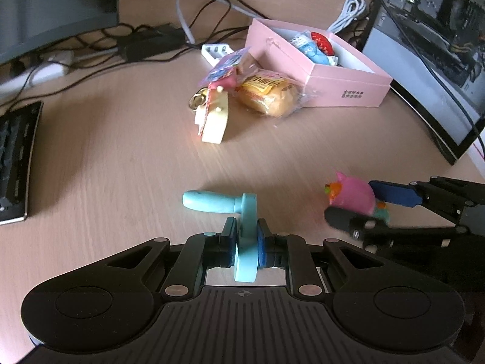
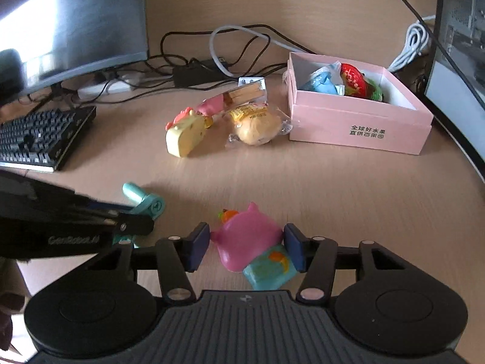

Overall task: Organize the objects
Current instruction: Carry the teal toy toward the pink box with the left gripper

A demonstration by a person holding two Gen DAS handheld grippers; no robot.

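Left gripper [image 1: 246, 242] fingers clamped on flat edge of pale teal plastic hand-crank toy [image 1: 224, 206], blue pads pressing both faces; crank handle projecting toward left of left wrist view. Toy near desk surface; contact with it not determinable.

Right gripper [image 2: 247, 247] fingers astride pink soft-plastic pig figure with teal base [image 2: 251, 248]. Right pad touching or very nearly touching figure; left pad close beside snout side, firm contact not confirmed. Grip judged incomplete; no lift evident. Figure on light wooden desk [image 2: 333, 188], near front edge of view.

Open pink cardboard box [image 2: 357, 121] well apart, toward far right, already containing blue wrapped item [image 2: 322, 83] and red-and-green wrapped item [image 2: 357, 83]. Beside box, outside it: wrapped bread roll [image 2: 257, 126], cream-yellow cheese-shaped toy [image 2: 185, 136], pink packet [image 2: 212, 104]. Black keyboard [image 2: 39, 136] at left, monitors and cables behind.

Step in hand, as judged: picking up two loose toys for transfer into box. Next move calls for full closure on pig figure, then lift and carry of both items over box rim, clear of bread roll and cheese toy. Risk: rounded pig body slipping from pads.
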